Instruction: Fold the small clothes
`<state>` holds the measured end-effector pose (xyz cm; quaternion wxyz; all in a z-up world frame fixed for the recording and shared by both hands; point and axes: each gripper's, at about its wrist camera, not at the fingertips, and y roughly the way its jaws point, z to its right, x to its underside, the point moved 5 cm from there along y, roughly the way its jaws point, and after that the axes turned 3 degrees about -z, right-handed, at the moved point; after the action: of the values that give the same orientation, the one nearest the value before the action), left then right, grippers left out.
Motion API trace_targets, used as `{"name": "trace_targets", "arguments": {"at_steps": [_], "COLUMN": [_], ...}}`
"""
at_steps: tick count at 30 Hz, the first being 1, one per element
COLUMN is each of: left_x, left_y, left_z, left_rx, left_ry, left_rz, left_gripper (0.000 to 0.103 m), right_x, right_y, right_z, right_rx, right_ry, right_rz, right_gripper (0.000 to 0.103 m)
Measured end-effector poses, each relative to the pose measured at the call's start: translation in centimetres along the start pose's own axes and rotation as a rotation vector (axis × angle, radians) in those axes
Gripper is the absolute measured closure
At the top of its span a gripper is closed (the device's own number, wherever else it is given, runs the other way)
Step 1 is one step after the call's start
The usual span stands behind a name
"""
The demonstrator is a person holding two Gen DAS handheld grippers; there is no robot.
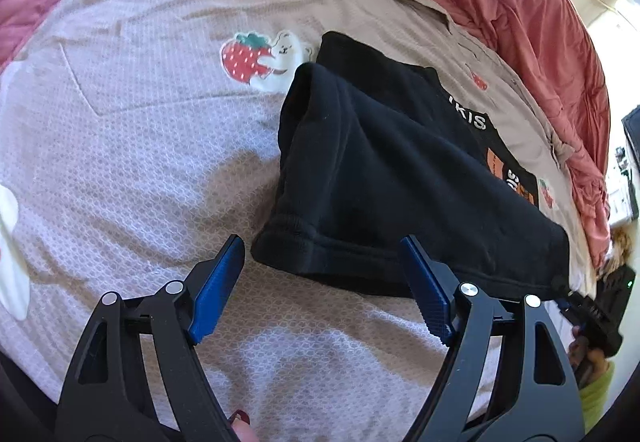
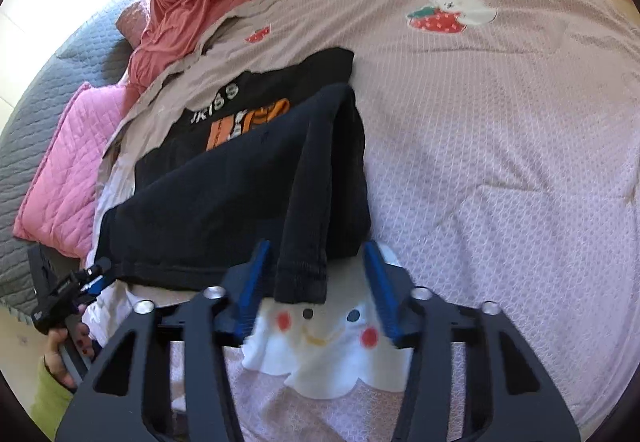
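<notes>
Blue-padded, my left tongs (image 1: 322,284) stand spread just short of the black garment's (image 1: 384,178) hem, gripping nothing. Across from them my right tongs (image 2: 316,284) are parted too, a narrow folded strip (image 2: 304,274) hanging loose between the pads. Ahead of both, the garment lies on the bed (image 1: 140,122), long axis running away from me, half folded, an orange print (image 2: 240,122) showing beyond the fold.

black shirt (image 2: 224,98): white letters read roughly "JKISS" in right view, only "KIS" shows in left. Orange print below carries text too small to read.
</notes>
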<state>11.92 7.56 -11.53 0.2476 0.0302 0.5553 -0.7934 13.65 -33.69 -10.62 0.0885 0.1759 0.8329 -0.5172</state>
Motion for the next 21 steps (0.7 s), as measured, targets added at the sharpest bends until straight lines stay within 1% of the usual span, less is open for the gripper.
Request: {"name": "trace_targets", "arguments": {"at_steps": [2, 3, 5, 6, 7, 9, 10, 11, 13, 15, 16, 18, 21], "left_x": [0.1, 0.2, 0.5, 0.5, 0.6, 0.3, 0.1, -0.4, -1.5, -2.8, -3.9, -5.6, -8.4], "left_y": [0.3, 0.3, 0.4, 0.2, -0.1, -1.0, -1.5, -2.2, -3.2, -3.7, -3.9, -4.0, -4.0], "left_z": [0.2, 0.2, 0.3, 0.4, 0.5, 0.9, 1.2, 1.4, 2.0, 2.5, 2.7, 3.2, 3.4], "left_rx": [-0.003, -0.014, -0.018, -0.014, -0.005, 0.039, 0.067, 0.100, 0.158, 0.196, 0.202, 0.191, 0.199], "left_ry": [0.007, 0.016, 0.028, 0.030, 0.034, 0.029, 0.024, 0.020, 0.003, -0.010, -0.009, -0.004, -0.021], "left_rz": [-0.016, -0.023, -0.038, -0.037, -0.034, -0.021, -0.010, 0.012, 0.052, 0.078, 0.099, 0.131, 0.176], "left_gripper": [0.060, 0.067, 0.095, 0.100, 0.100, 0.100, 0.100, 0.100, 0.100, 0.100, 0.100, 0.100, 0.100], "right_x": [0.3, 0.5, 0.6, 0.5, 0.4, 0.0, -0.5, -1.0, -2.3, -3.7, -4.2, -5.4, -6.9], "right_y": [0.4, 0.6, 0.5, 0.3, 0.2, -0.4, -1.0, -1.6, -3.0, -3.8, -3.9, -3.8, -3.5], "right_z": [0.0, -0.1, -0.4, -0.5, -0.7, -0.8, -0.9, -1.0, -1.2, -1.3, -1.3, -1.4, -1.5], "right_rx": [0.007, 0.002, -0.008, -0.013, -0.037, -0.111, -0.173, -0.216, -0.275, -0.300, -0.298, -0.290, -0.291], "right_ry": [-0.005, -0.009, -0.021, -0.024, -0.024, -0.014, -0.007, -0.004, -0.012, -0.030, -0.039, -0.053, -0.067], "right_rz": [-0.023, -0.037, -0.036, -0.031, -0.023, 0.008, 0.041, 0.075, 0.157, 0.224, 0.241, 0.273, 0.314], "right_gripper": [0.087, 0.091, 0.092, 0.092, 0.092, 0.092, 0.093, 0.093, 0.093, 0.093, 0.093, 0.093, 0.093]}}
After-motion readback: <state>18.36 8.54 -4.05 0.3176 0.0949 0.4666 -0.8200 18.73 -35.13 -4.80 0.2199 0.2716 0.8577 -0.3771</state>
